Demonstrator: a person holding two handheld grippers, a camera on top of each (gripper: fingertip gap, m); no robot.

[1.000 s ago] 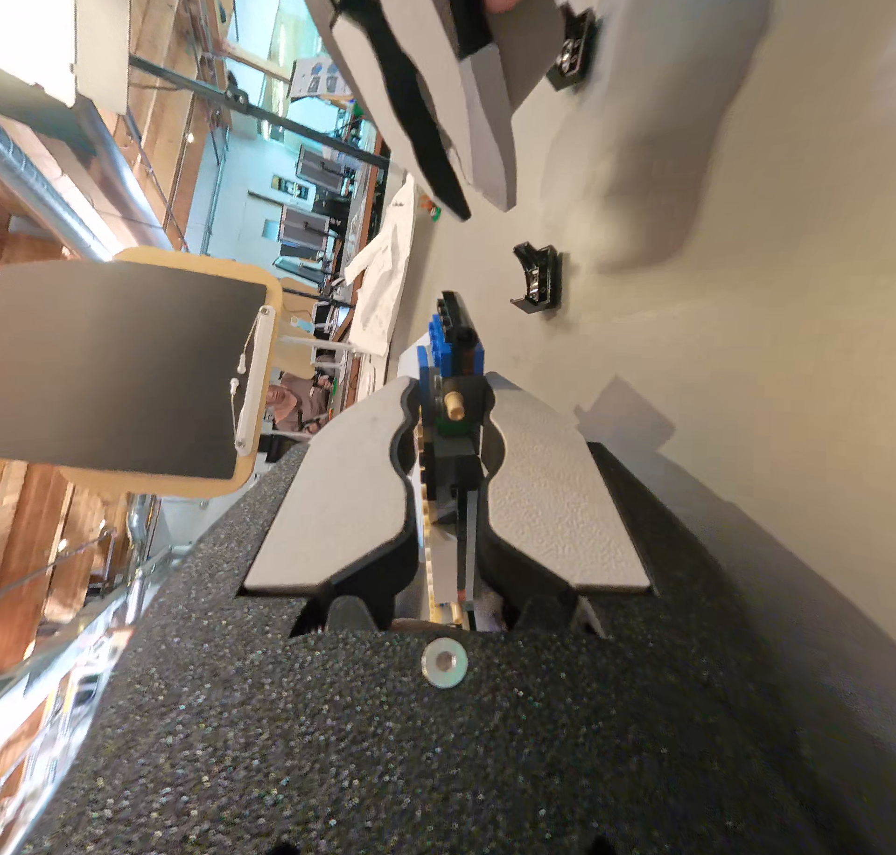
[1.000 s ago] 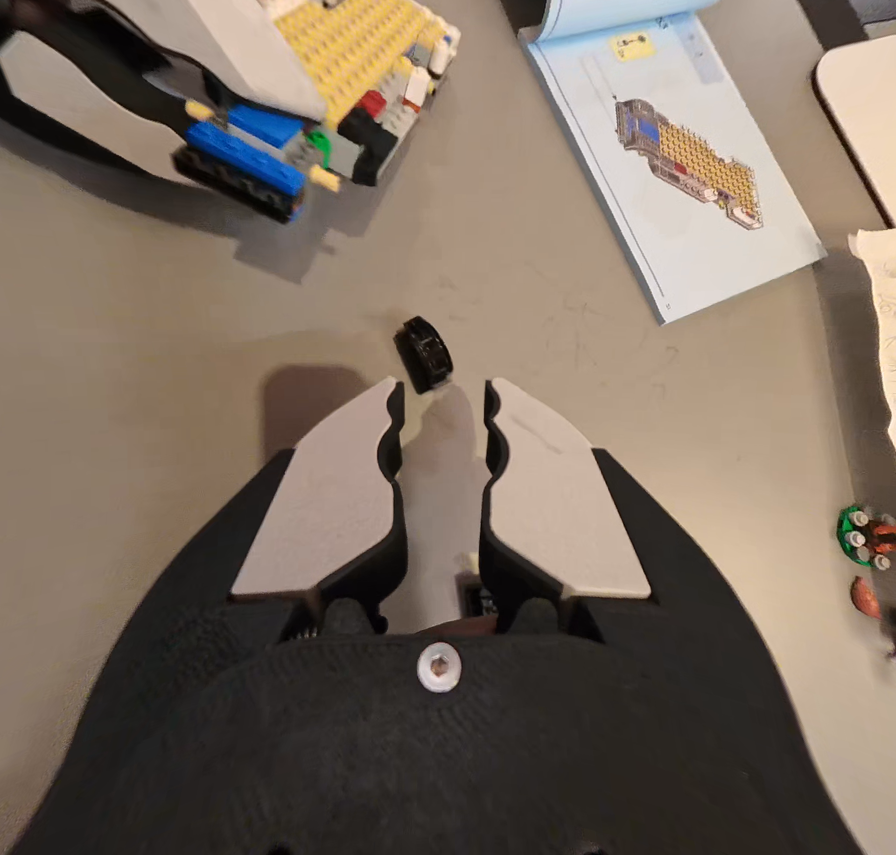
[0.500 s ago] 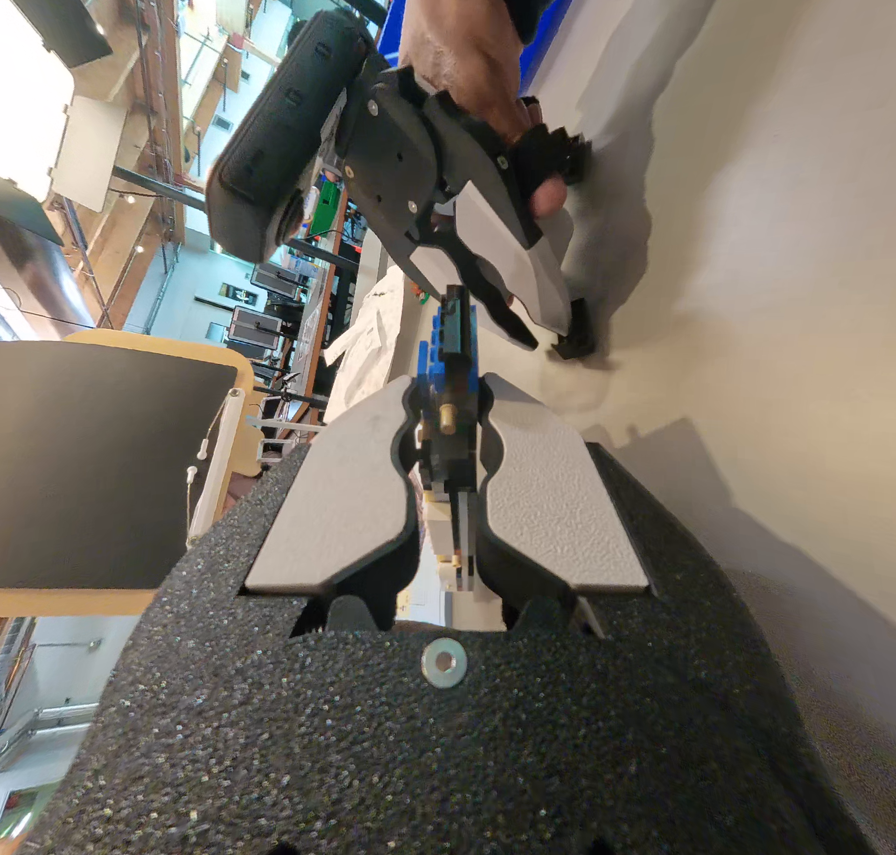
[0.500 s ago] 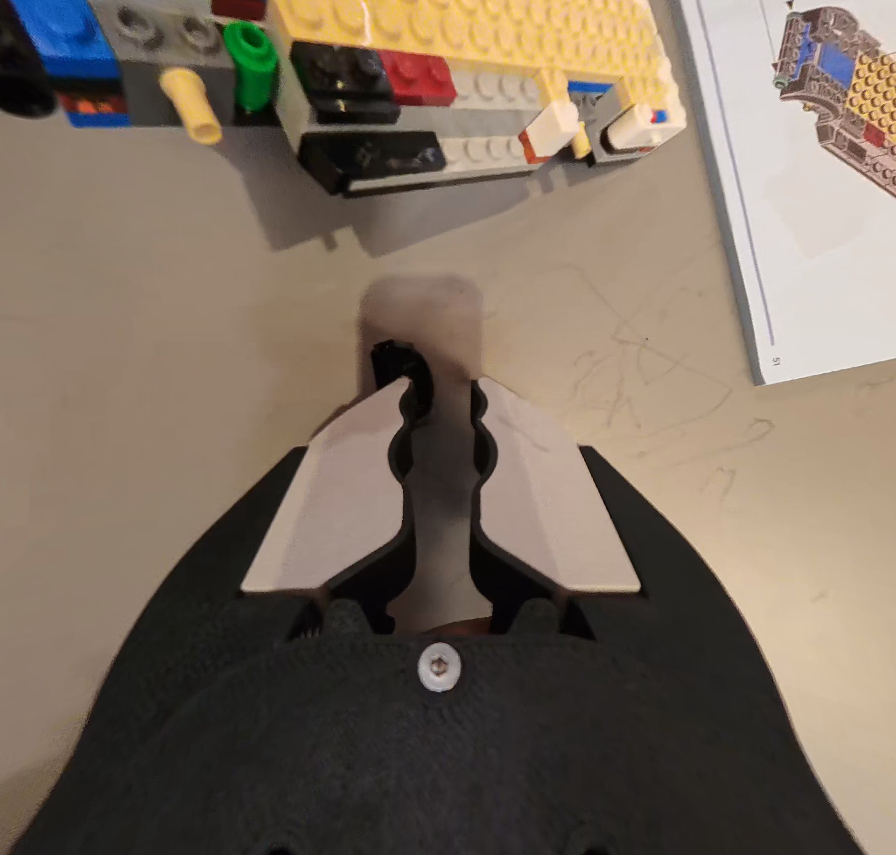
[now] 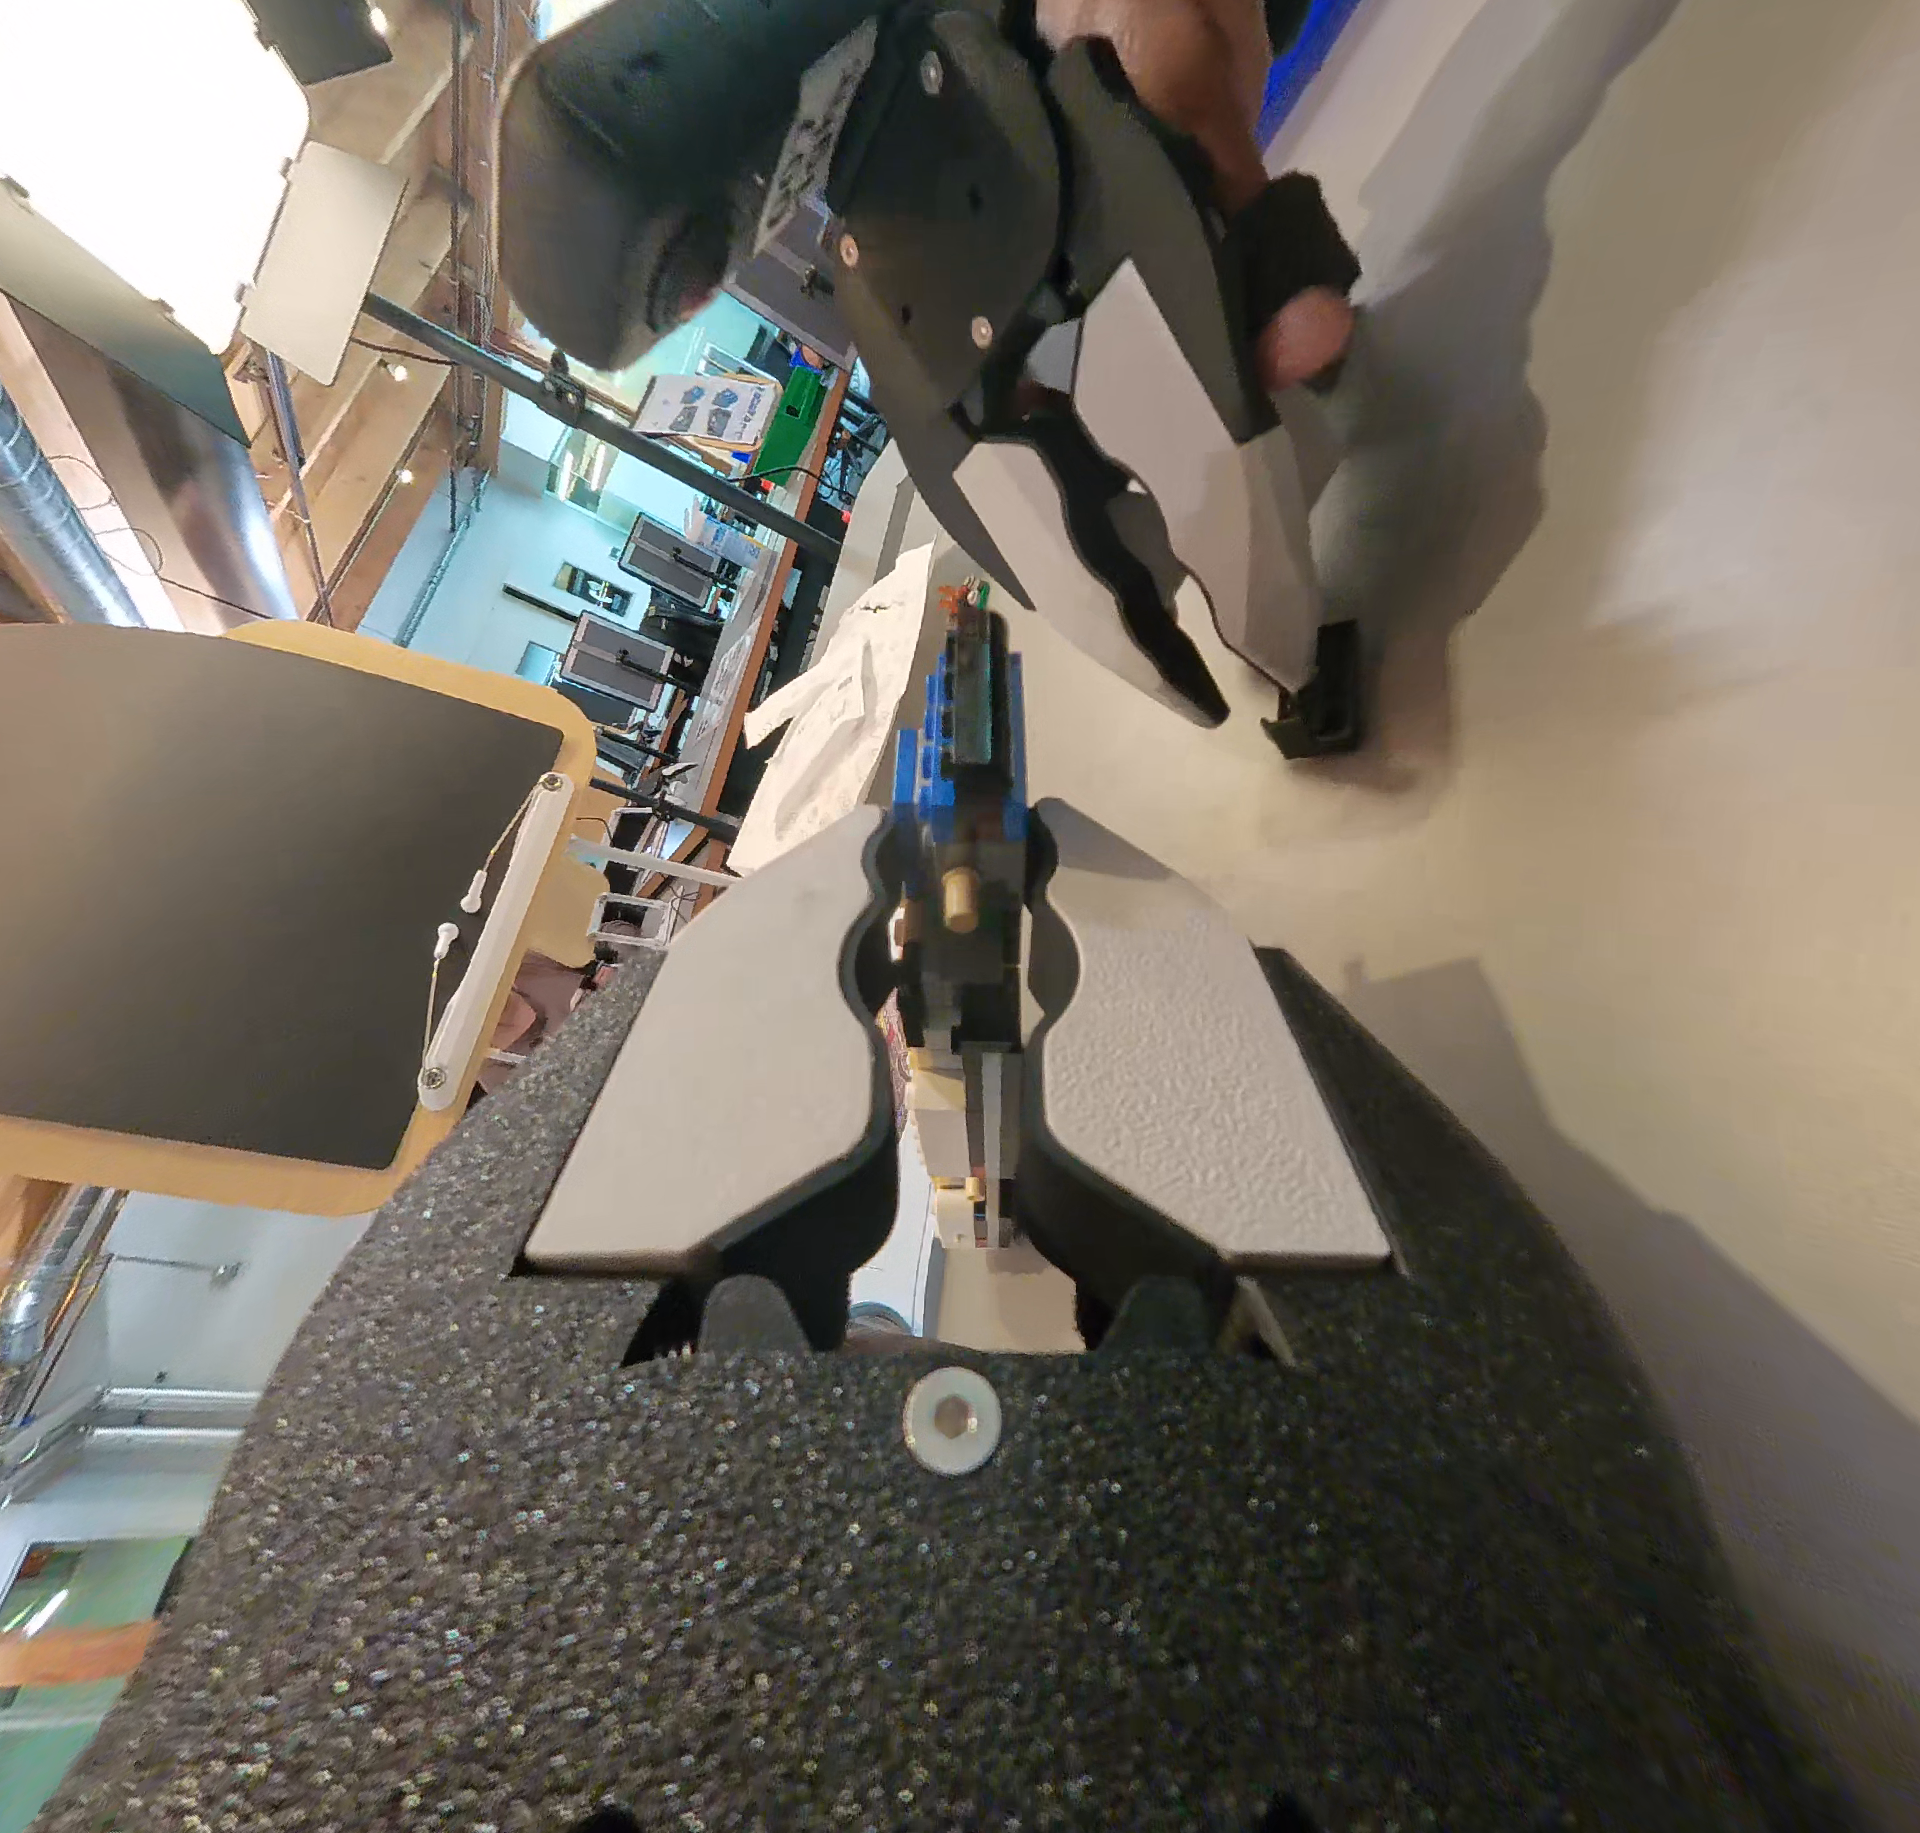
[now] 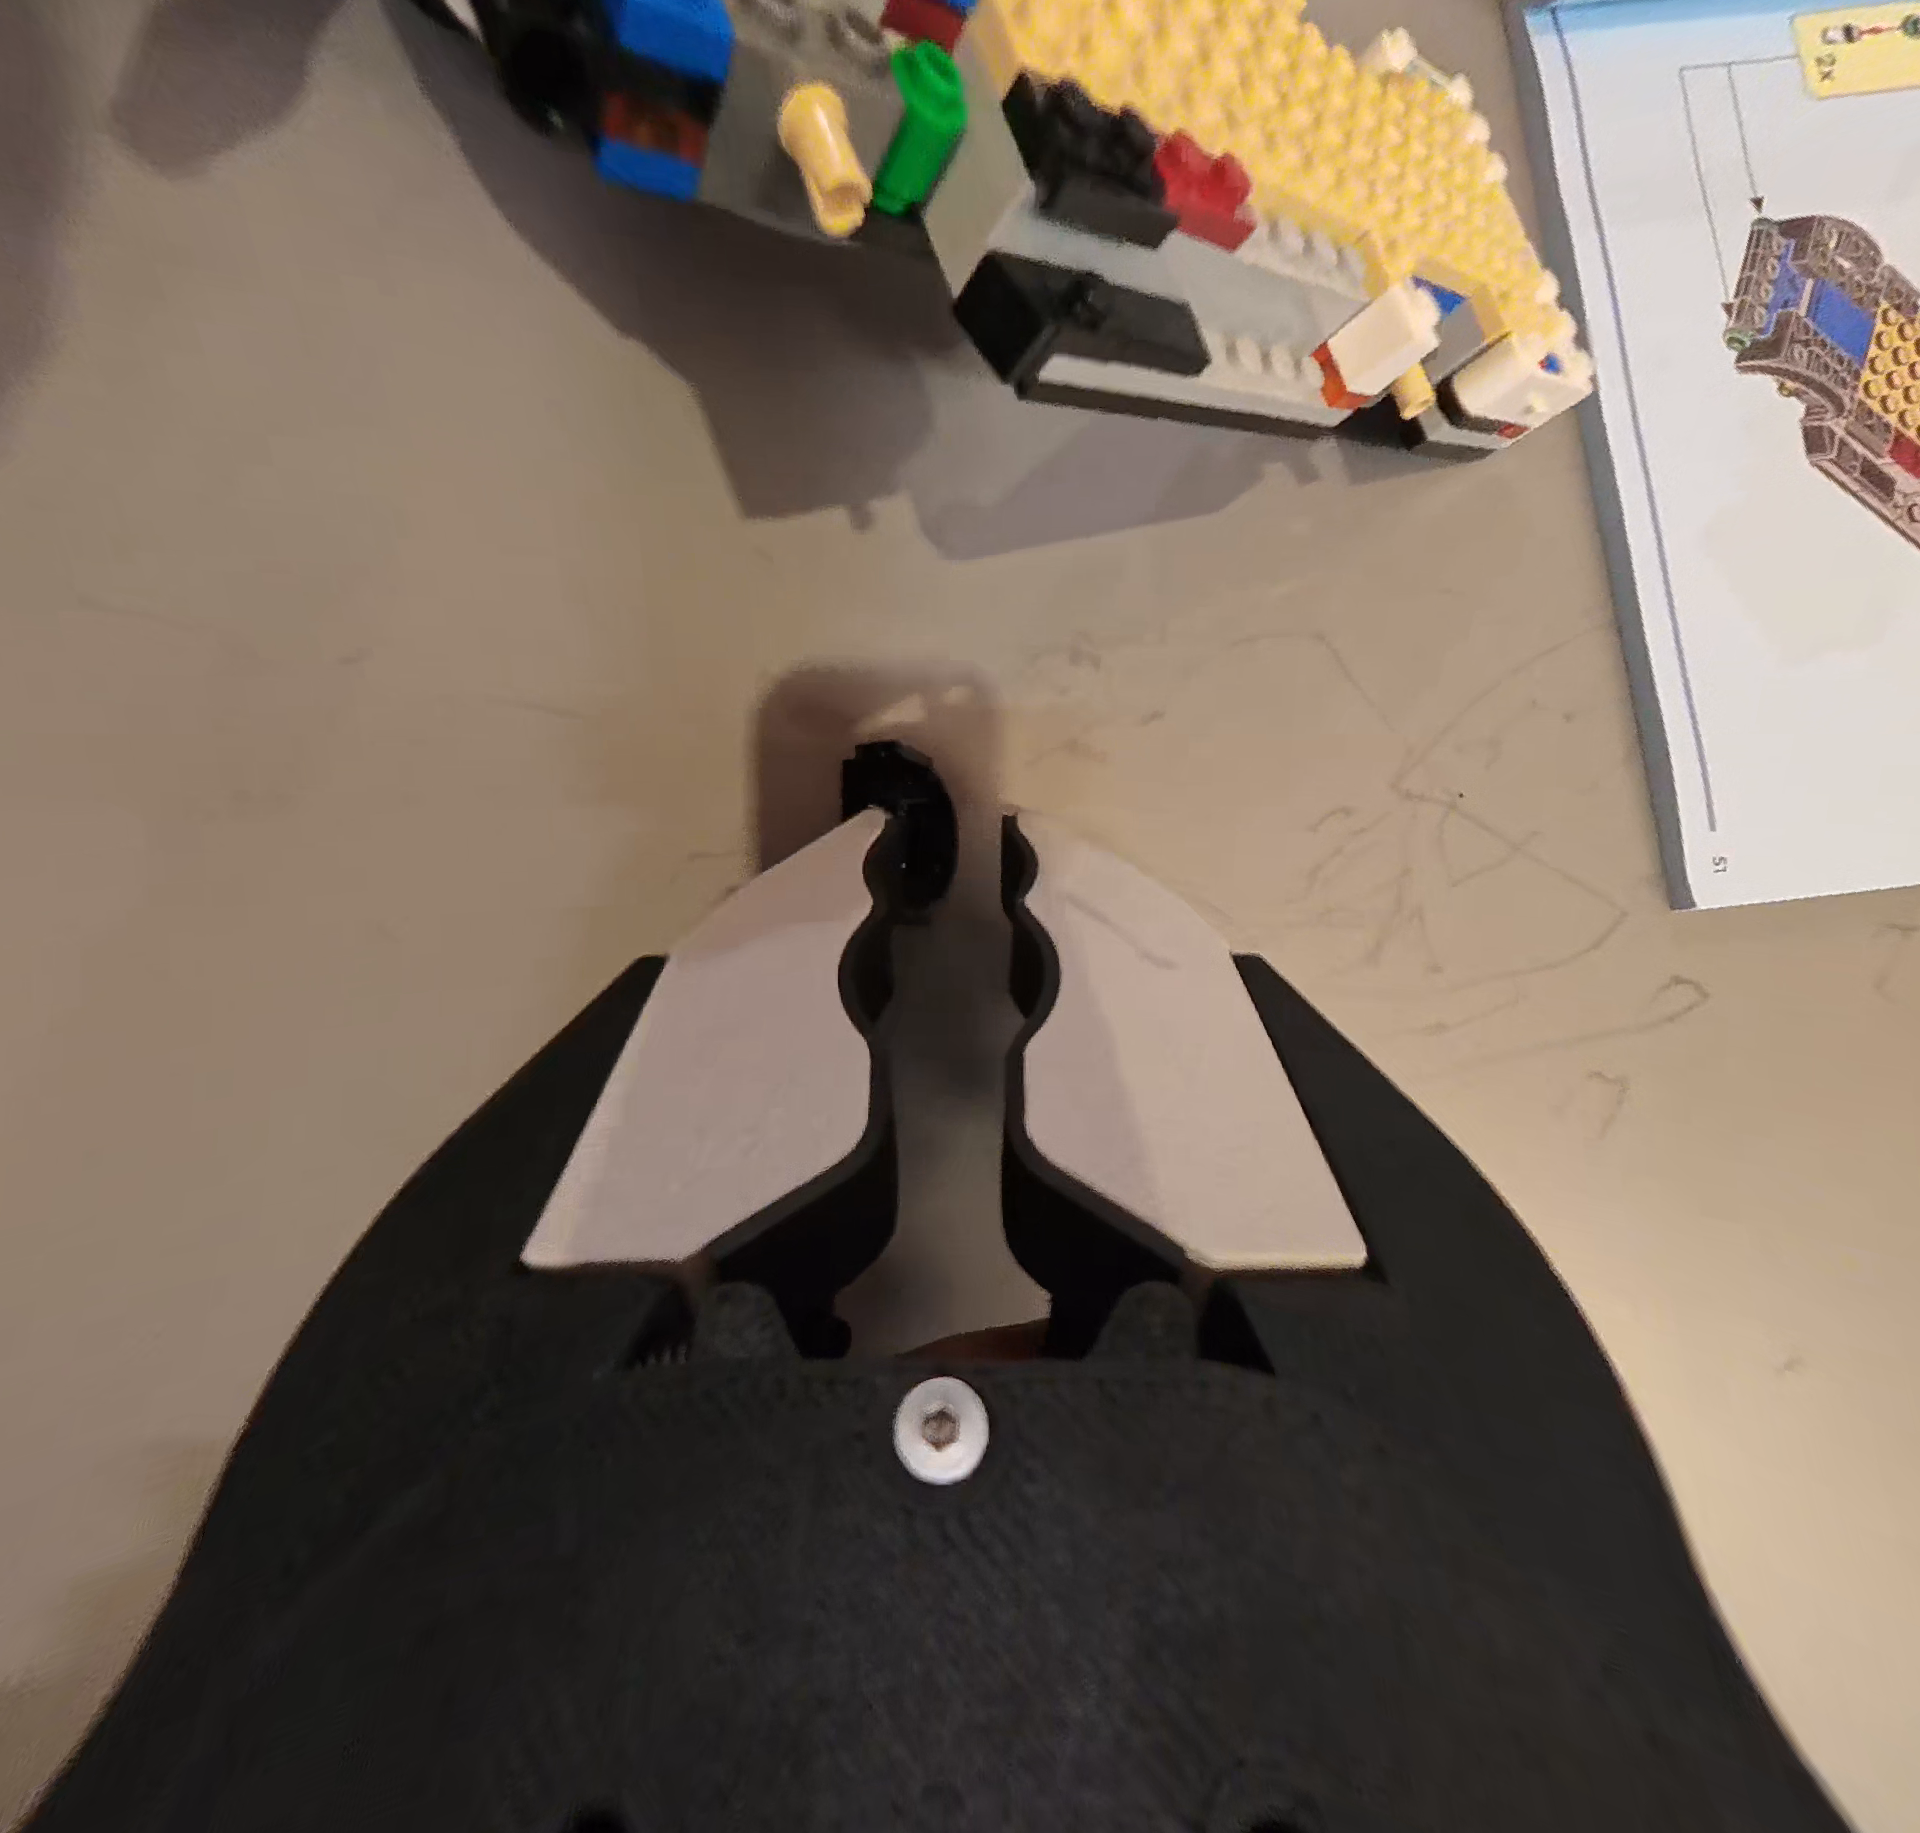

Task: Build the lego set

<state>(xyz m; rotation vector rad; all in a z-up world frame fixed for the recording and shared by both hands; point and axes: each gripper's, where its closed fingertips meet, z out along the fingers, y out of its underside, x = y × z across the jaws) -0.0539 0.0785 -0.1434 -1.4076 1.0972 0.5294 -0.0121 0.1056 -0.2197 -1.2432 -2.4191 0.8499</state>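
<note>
Since a second ago, the right gripper (image 6: 940, 827) has come down over the small black piece (image 6: 899, 807) and narrowed its jaws. At left, the left gripper (image 5: 961, 879) is clamped on the brick model (image 5: 966, 744), held edge-on off the counter (image 5: 1558, 640). The right gripper's jaws stand slightly apart, the black piece against its left fingertip; beyond lies the model, the booklet (image 6: 1766, 433) to its right.

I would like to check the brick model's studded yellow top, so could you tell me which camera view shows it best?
The right wrist view: the brick model shows from above there, yellow studs, green peg and black bricks all visible. The left wrist view shows it only edge-on, clamped between the left gripper fingers.
</note>
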